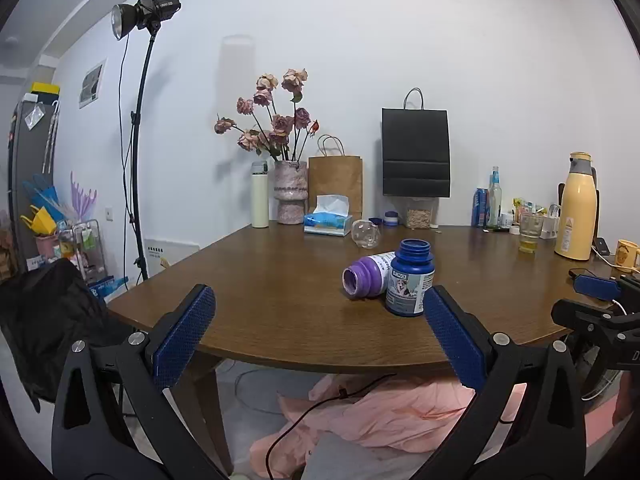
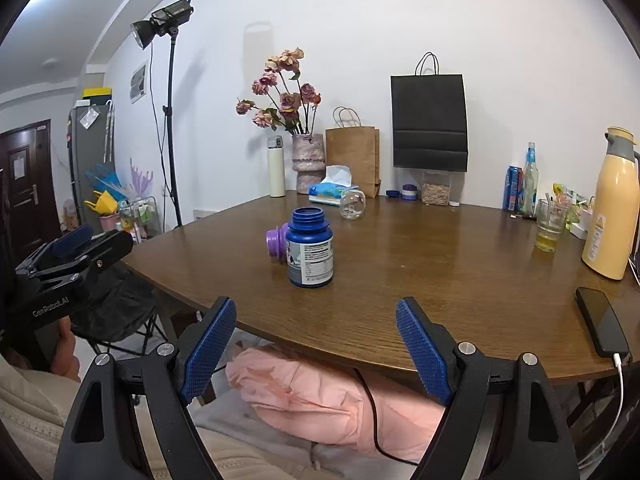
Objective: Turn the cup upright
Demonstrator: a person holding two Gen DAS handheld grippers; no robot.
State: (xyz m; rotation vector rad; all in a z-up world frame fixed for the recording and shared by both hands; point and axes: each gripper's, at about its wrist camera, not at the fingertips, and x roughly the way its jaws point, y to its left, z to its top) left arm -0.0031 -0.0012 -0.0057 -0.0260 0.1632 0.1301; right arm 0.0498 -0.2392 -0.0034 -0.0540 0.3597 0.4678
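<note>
A clear glass cup lies on its side far back on the brown table, beside the tissue box. My left gripper is open and empty at the table's near edge, well short of the cup. My right gripper is open too, with nothing between its blue pads, and hovers over the near edge. A blue bottle stands upright without a lid between the grippers and the cup. A purple bottle lies on its side against it.
Along the wall stand a tissue box, a vase of dried roses, a white flask, paper bags, a yellow thermos and a drinking glass. A phone lies at the right edge. A pink cloth sits under the table.
</note>
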